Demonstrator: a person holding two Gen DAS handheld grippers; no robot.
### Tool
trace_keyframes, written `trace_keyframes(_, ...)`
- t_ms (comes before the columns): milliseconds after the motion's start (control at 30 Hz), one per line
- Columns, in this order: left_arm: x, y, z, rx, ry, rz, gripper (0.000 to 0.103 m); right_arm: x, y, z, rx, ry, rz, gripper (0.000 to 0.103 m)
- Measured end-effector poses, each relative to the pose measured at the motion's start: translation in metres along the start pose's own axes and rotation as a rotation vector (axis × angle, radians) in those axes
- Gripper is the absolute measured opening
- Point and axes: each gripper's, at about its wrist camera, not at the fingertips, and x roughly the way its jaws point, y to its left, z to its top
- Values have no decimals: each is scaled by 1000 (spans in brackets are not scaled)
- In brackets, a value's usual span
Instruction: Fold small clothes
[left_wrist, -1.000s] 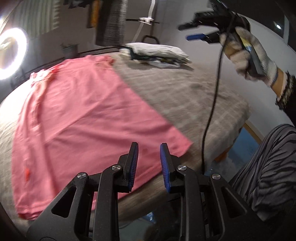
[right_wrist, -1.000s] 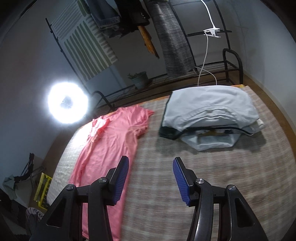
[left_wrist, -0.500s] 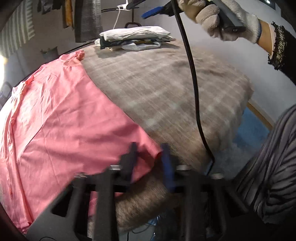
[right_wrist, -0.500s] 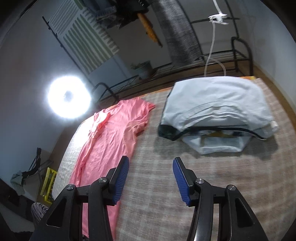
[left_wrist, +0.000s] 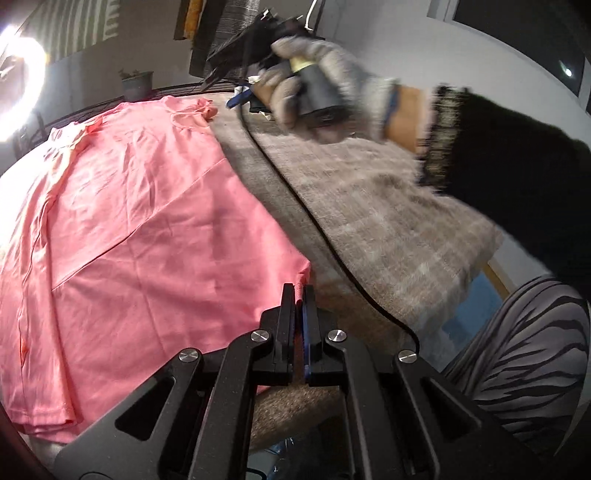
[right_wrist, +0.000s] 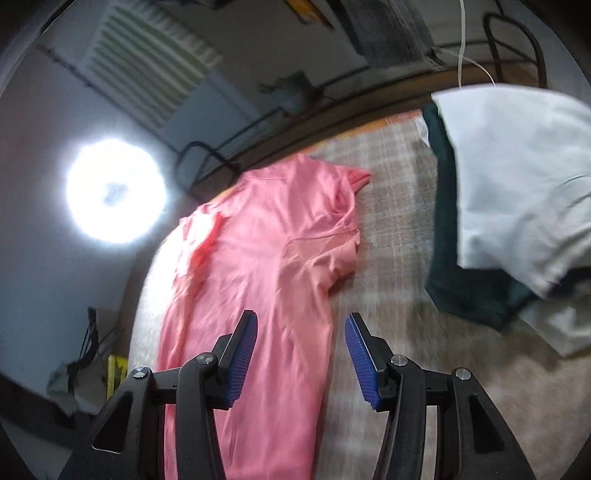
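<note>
A pink T-shirt (left_wrist: 147, 236) lies spread flat on a grey-beige checked cloth (left_wrist: 369, 206), collar toward the far side. My left gripper (left_wrist: 298, 291) is shut on the shirt's near right hem corner, with pink fabric pinched between its pads. In the right wrist view the same pink T-shirt (right_wrist: 273, 258) stretches away below my right gripper (right_wrist: 301, 328), which hangs open above the shirt's right edge near the sleeve, nothing between its fingers. The gloved hand (left_wrist: 317, 81) holding that gripper shows at the top of the left wrist view.
A pile of folded pale and dark clothes (right_wrist: 509, 192) sits at the far right of the cloth. A black cable (left_wrist: 314, 225) trails across the cloth. A bright ring light (right_wrist: 114, 192) glares at left. Metal racks with hanging clothes stand behind. A striped trouser leg (left_wrist: 524, 347) is at right.
My left gripper went forward to the hem corner and shut on it. The right gripper swept left and down, from over the bare cloth toward the shirt's sleeve side.
</note>
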Motion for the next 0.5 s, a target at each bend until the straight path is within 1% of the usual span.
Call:
trace_keyframes(100,-3,2,-2,-13,1,-14,0,25,-7,10,61,-4,-17,53)
trace_keyframes(200,-7,4,-4,-14,-9,-17,0,42,-18,16,134,-18,-4,53)
trace_keyframes(267,-9,7,-5,-23,-15,-21,0,52,-26,18,176,-13,28,43)
trace_keyframes(300,-10,9,-5,-31,-17,-24,0,56,-27,19,184,-10,31,40)
trace_keyframes(333,-11,11,-5,-38,-19,-26,0,58,-28,22,187,-21,28,34)
trace_keyframes(367,-13,13,-6,-46,-21,-26,0,59,-28,24,190,-29,25,25)
trace_keyframes(400,-14,15,-7,-54,-22,-28,0,61,-29,27,196,-35,24,18)
trace_keyframes(433,-17,18,-8,-65,-25,-31,0,61,-29,29,206,-43,28,7)
trace_keyframes(500,-21,23,-9,-84,-32,-35,0,58,-26,32,207,-64,30,3)
